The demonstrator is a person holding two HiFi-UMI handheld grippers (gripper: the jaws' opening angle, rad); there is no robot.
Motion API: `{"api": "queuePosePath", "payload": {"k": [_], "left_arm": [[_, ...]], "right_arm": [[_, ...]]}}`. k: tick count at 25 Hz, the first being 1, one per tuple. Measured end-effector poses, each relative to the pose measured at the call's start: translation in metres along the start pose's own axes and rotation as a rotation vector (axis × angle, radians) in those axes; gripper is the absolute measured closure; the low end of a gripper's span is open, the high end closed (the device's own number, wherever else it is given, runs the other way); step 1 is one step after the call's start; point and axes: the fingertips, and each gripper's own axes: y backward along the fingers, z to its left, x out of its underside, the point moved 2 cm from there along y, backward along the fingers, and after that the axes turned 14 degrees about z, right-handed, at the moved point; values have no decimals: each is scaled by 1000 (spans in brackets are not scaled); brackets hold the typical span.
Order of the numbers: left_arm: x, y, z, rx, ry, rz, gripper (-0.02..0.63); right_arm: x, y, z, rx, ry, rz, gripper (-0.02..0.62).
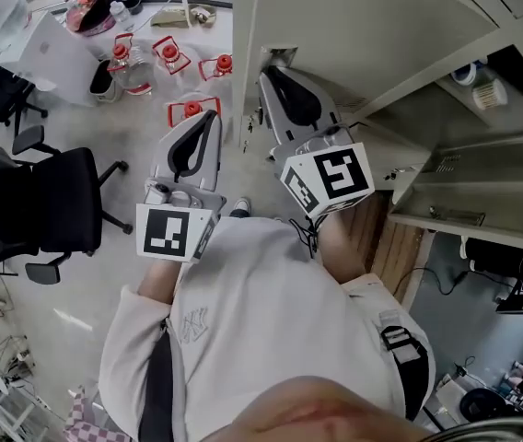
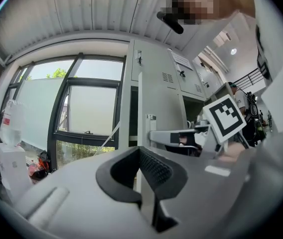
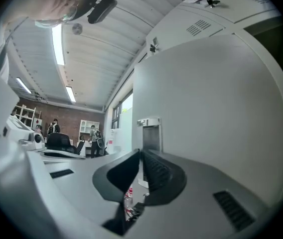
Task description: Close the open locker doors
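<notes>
right gripper (image 1: 273, 72) near the open locker door (image 1: 354, 17), water jugs (image 1: 134, 70) beyond.

Your locker door (image 1: 363, 26) is plain pale grey. Your left gripper (image 1: 212, 115) and right gripper (image 1: 269, 74) are grey with black pads and black-and-white patterned cubes (image 1: 171, 232). Left of the door are red-capped bottles (image 1: 171, 55) and a black chair (image 1: 50, 201).

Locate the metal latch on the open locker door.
In the head view, the latch sits top centre on the edge of the open locker door, just beyond the right gripper, whose jaws are shut.
</notes>
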Motion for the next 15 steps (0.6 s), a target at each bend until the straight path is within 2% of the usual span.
{"api": "queuePosePath", "payload": {"k": [6,15], "left_arm": [[-1,-6,14,-1,9,-11,604],[0,-16,28,21,14,-25,604]], "right_arm": [[-7,-37,-30,80,-20,0,568],[-4,-60,-55,150,-43,16,572]]}}
